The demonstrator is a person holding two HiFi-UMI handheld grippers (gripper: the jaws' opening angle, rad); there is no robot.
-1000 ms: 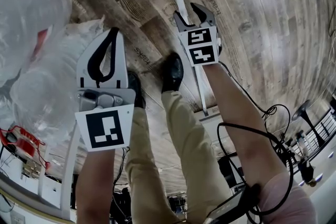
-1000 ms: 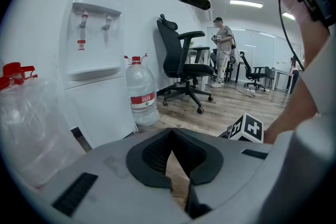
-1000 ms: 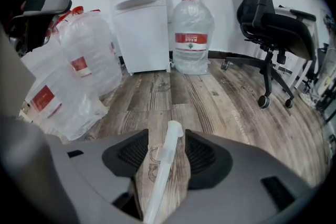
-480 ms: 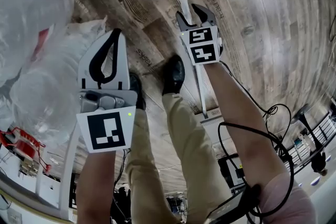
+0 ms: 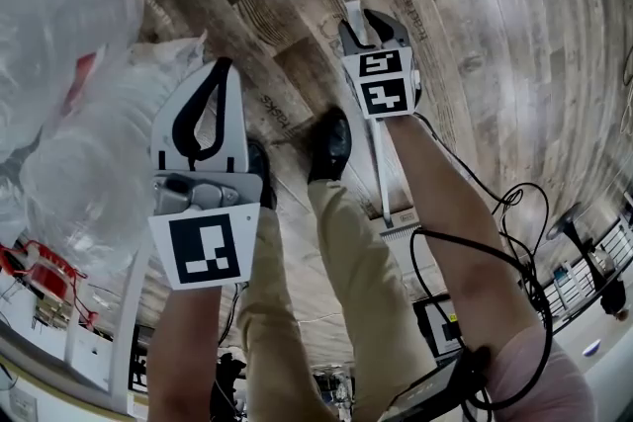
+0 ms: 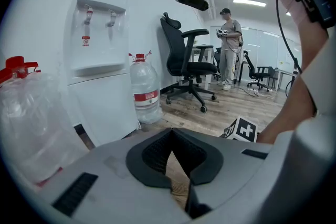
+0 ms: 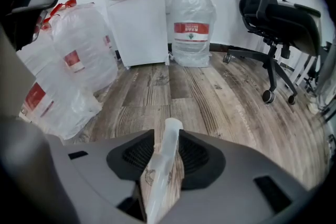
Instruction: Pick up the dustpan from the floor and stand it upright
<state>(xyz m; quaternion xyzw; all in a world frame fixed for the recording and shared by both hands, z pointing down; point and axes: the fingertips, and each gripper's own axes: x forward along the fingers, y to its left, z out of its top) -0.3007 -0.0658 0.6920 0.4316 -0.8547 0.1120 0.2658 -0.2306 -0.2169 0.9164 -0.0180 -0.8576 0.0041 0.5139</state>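
Clamping the dustpan handle point(image 5: 380, 163) in the right gripper point(image 5: 370, 21), upper centre of the head view, forearm stretched toward the floor point(image 5: 495, 15). Holding the left gripper point(image 5: 222, 66) left of centre, tips together, empty.

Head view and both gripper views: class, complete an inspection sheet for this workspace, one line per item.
Surface: wood-pattern floor.
Job's things: dustpan handle, white, clamped between jaws; whether the pan end touches the floor cannot be told.
Clutter: bagged water jugs heaped on the person's left.
Grippers: right gripper shut on the dustpan handle; left gripper shut, nothing between its jaws.
Cables: black cable looping beside the right forearm.
Surroundings: water dispenser, full water jug, office chair, standing person in the background.
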